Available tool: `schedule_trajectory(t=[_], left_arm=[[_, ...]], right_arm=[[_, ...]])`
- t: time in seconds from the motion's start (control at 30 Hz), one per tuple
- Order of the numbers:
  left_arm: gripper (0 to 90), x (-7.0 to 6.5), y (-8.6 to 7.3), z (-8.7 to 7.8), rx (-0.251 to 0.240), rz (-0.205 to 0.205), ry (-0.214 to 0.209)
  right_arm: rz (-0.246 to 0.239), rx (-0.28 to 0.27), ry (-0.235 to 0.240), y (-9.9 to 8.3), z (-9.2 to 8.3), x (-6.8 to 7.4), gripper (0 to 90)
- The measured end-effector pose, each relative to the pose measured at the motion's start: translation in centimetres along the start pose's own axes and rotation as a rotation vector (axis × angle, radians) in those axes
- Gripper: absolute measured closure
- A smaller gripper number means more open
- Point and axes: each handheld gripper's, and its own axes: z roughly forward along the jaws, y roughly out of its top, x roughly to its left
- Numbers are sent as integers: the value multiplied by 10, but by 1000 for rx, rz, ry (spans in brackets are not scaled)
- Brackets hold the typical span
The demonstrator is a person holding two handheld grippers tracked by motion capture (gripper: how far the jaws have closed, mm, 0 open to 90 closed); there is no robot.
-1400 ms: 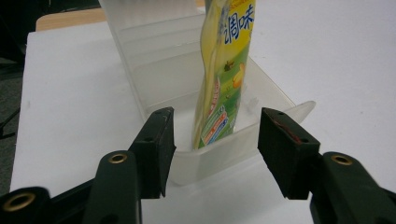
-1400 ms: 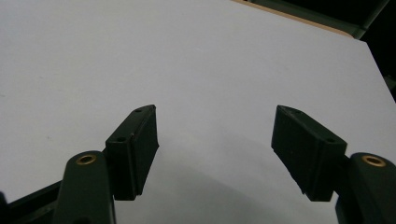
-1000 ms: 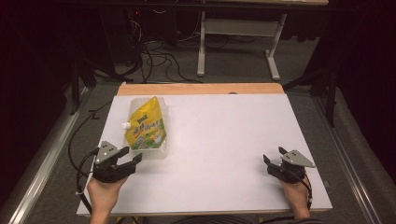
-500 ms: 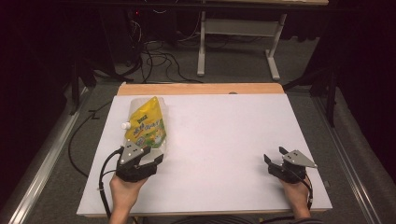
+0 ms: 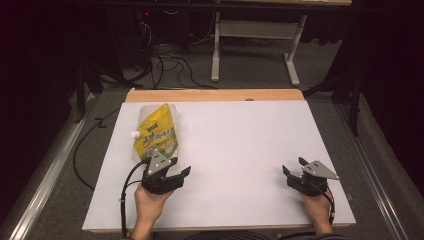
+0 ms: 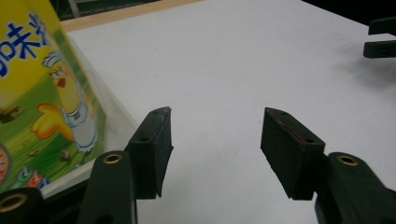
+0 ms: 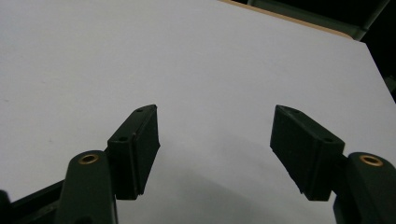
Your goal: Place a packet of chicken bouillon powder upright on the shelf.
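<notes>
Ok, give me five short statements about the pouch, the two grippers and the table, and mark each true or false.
1. The left gripper is open. True.
2. The yellow pouch is clamped between the left gripper's jaws. False: it lies on the table beside them.
3. The right gripper holds a bottle. False: its jaws stand open with nothing between.
4. The pouch's white cap points toward the table's left edge. True.
5. The pouch sits nearest the right gripper. False: it is by the left one.

One pouch (image 5: pixel 156 134), two tools (image 5: pixel 176 169) (image 5: pixel 293 168)
</notes>
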Motion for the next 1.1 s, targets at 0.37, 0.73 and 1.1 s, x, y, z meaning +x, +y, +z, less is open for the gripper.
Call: schedule_trajectory(t=[0.37, 0.73, 1.1], left_arm=[[437, -16, 3, 27, 17, 29, -37], [434, -27, 3, 51, 19, 49, -52], [434, -34, 0, 74, 28, 60, -67]], right_arm=[[-2, 0, 1, 0, 0, 0, 335], [2, -5, 4, 0, 0, -1, 335], [5, -2, 4, 0, 0, -1, 335]])
